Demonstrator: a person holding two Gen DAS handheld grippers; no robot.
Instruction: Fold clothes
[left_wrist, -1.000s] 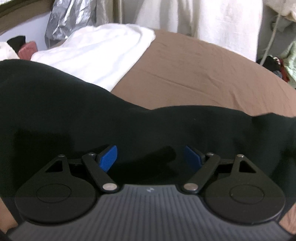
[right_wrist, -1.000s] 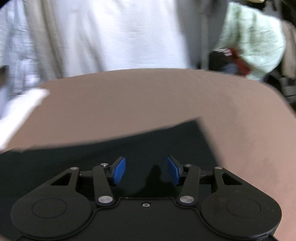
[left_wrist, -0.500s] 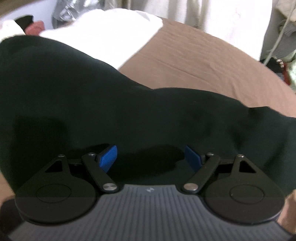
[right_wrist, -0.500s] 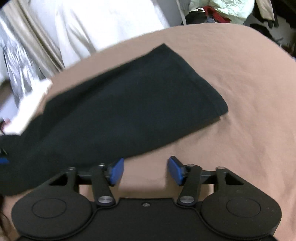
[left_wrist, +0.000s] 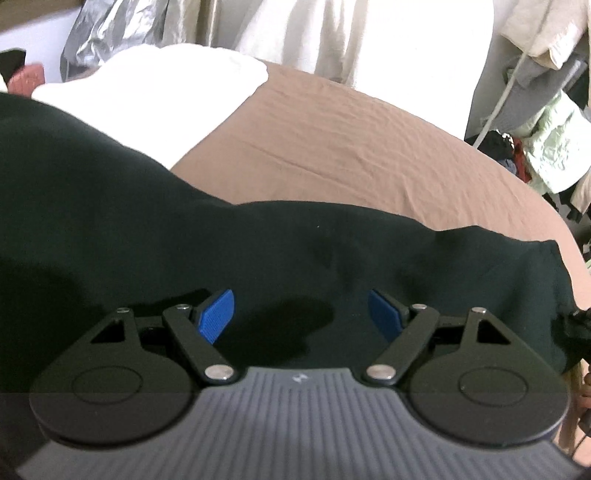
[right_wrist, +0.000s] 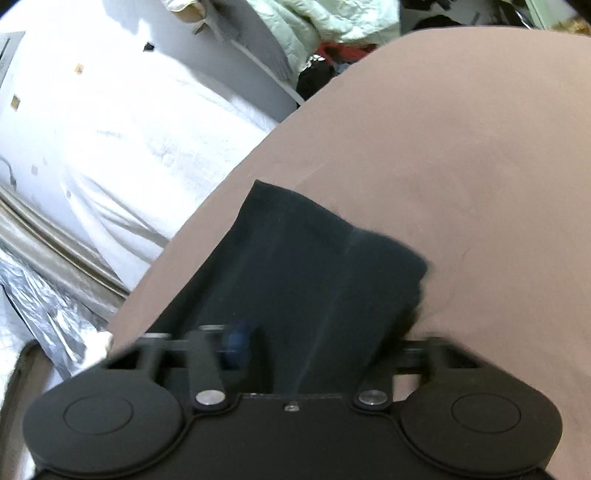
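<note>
The left wrist view is showing a white folded cloth (left_wrist: 155, 92) beyond the black fabric garment (left_wrist: 258, 251) lying on the brown bedsheet (left_wrist: 351, 147); the right view is showing only the garment's end (right_wrist: 317, 266). The left gripper (left_wrist: 301, 317) is hovering low over it, fingers spread. The right gripper (right_wrist: 317, 343) is blurring; its grip cannot be told.

Left gripper (left_wrist: 301, 314) with blue ribbed pads, black linkage arms (silver pivot screws), grey ridged body
</note>
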